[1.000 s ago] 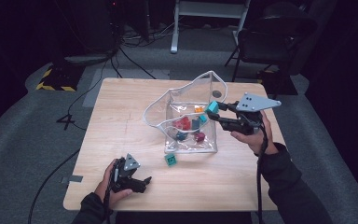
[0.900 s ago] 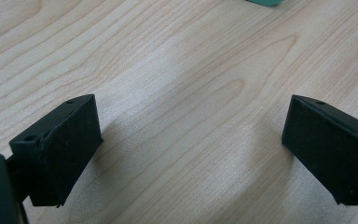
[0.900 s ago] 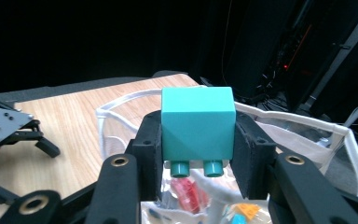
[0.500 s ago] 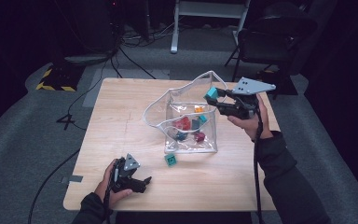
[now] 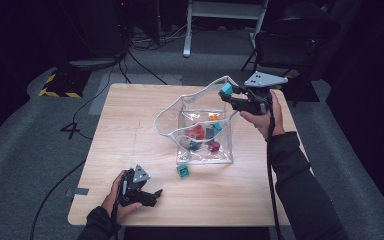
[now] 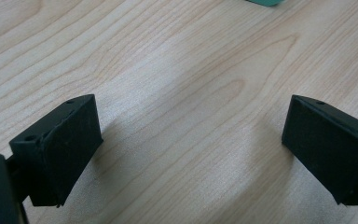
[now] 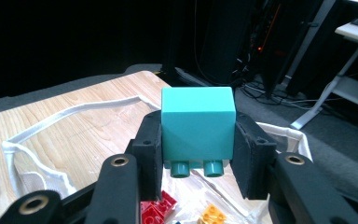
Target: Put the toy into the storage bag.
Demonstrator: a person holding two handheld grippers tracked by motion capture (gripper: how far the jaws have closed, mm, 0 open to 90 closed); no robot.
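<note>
Right claw (image 7: 198, 161) clamped on teal plastic building block (image 7: 198, 123), carried from beside the clear plastic zip pouch (image 5: 202, 150) to above its open mouth; release into pouch likely next. Left claw (image 6: 191, 154) open, empty, resting on wooden table (image 5: 130, 115).
</note>
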